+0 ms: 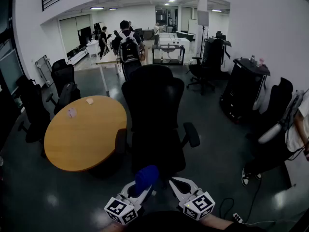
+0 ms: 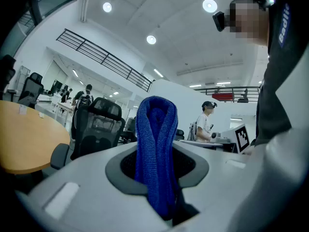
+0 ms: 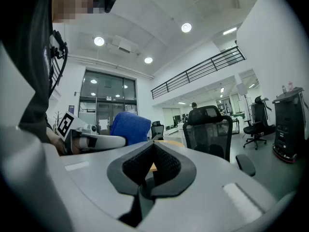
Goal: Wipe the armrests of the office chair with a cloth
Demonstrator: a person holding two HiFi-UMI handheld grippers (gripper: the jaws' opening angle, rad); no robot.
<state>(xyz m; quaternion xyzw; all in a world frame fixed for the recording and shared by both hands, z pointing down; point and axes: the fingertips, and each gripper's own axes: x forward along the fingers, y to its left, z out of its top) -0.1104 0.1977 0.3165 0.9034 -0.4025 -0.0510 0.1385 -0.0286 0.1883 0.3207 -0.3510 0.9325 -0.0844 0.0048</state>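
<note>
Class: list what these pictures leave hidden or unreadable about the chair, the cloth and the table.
- Head view: the office chair, seen from behind, mostly hides its own seat.
- Left gripper view: the lower end of the blue cloth is buried inside the shut left tongs.
- Head view: two small items on the round table are too small to identify.

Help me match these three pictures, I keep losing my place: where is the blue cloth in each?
Head view: bottom centre, the blue cloth sticks up from the left gripper.
Left gripper view: dead centre, clamped upright between the jaws.
Right gripper view: left of centre, atop the left gripper.
Shared landmark: the black office chair, beyond the cloth in every view.
</note>
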